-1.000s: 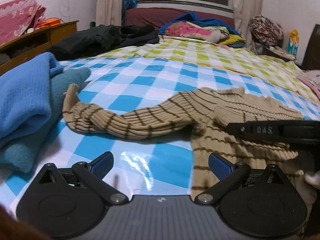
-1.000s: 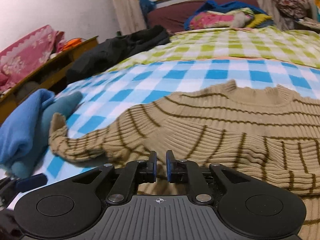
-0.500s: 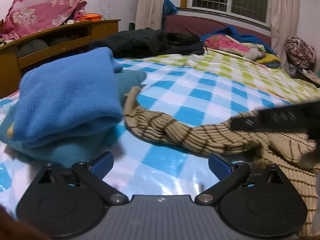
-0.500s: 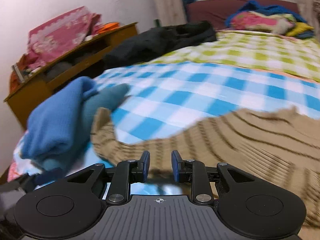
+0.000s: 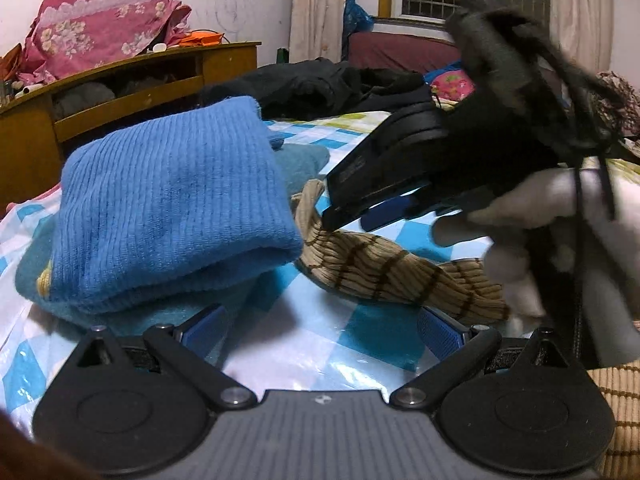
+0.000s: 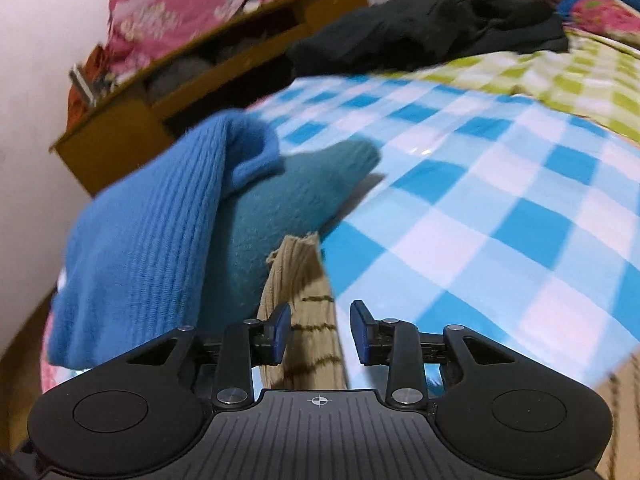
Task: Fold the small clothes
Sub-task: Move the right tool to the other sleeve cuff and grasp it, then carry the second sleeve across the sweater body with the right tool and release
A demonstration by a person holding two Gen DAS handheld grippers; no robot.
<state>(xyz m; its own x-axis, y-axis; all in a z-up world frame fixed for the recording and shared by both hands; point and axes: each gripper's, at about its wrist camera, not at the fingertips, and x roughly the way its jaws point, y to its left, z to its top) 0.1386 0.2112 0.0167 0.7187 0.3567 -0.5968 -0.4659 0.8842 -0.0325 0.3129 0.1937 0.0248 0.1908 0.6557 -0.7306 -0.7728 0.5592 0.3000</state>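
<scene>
Blue-and-white checked sheeting (image 6: 500,184) covers the near end of the bed, with a green checked spread (image 6: 580,76) farther back and a heap of dark clothing (image 6: 420,32) beyond that. Off to the left of both grippers stands a wooden shelf unit (image 5: 132,80) with a pink floral bundle (image 5: 100,28) on top.

Right gripper (image 6: 320,330) now: its jaws are opening, blue pads apart, and the cuff end of the striped beige sweater's sleeve (image 6: 298,280) runs up between them, closer to the left pad, with no squeeze on it that I can see. Just left of those jaws and ahead sits a folded blue knit (image 6: 148,240) on top of a teal garment (image 6: 288,196).

Left gripper (image 5: 320,324): jaws spread wide, released, nothing between the pads but bare sheet. Ahead of them the same striped sleeve (image 5: 384,272) lies across the bed, reaching toward the blue stack (image 5: 172,200) ahead and left of the jaws. Above the sleeve, ahead and right of the jaws, the right gripper (image 5: 384,204) hovers, held by a gloved hand (image 5: 560,208), blurred.
</scene>
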